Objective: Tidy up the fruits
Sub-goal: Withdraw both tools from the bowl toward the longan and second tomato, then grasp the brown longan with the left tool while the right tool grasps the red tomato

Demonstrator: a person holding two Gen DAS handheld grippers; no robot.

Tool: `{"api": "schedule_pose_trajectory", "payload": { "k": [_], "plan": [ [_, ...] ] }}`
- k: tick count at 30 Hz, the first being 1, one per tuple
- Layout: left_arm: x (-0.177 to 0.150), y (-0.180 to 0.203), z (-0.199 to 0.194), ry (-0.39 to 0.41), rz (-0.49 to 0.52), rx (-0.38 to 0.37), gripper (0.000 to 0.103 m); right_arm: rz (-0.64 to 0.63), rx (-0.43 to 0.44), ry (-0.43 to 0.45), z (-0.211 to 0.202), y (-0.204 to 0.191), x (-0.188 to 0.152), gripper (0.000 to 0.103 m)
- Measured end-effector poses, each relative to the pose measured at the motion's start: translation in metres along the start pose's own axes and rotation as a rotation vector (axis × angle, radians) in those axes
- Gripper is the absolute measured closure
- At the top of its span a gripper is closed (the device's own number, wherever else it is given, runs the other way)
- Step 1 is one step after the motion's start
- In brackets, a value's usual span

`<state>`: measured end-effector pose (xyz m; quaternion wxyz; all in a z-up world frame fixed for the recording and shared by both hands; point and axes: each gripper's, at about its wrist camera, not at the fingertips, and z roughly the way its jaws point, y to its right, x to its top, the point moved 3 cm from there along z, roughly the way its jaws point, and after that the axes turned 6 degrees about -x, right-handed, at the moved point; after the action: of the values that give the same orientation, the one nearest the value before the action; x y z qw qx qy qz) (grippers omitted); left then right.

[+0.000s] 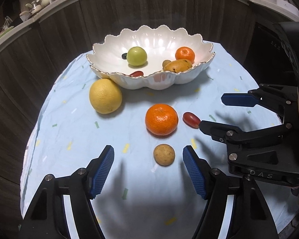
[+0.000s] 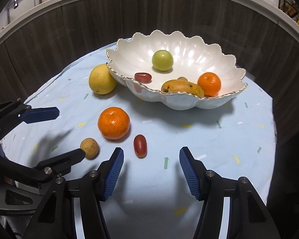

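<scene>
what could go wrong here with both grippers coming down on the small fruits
1. The left gripper is open around the small brown fruit; being round, it may roll away when one pad touches first.
2. The right gripper sits near the red tomato, which lies off-centre towards one pad and could get nudged into the orange.
3. The grippers work close together and might collide.

The near cloth (image 2: 149,199) lies bare. Farther on, the small brown fruit (image 1: 164,154), orange (image 1: 161,119) and red tomato (image 2: 140,145) cluster mid-table. The scalloped bowl (image 2: 181,101) and yellow citrus (image 1: 105,96) block the far side; the right stays free.
</scene>
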<state>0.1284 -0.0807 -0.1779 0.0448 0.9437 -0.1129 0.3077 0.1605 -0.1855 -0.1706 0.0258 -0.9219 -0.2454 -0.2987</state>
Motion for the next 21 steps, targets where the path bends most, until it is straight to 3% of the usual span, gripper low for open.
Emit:
{"api": "schedule_pose_trajectory", "payload": {
  "k": [21],
  "plan": [
    [-0.008, 0.003, 0.032, -0.052, -0.039, -0.041, 0.059, -0.024, 0.077, -0.021, 0.033, -0.004, 0.002, 0.060]
  ]
}}
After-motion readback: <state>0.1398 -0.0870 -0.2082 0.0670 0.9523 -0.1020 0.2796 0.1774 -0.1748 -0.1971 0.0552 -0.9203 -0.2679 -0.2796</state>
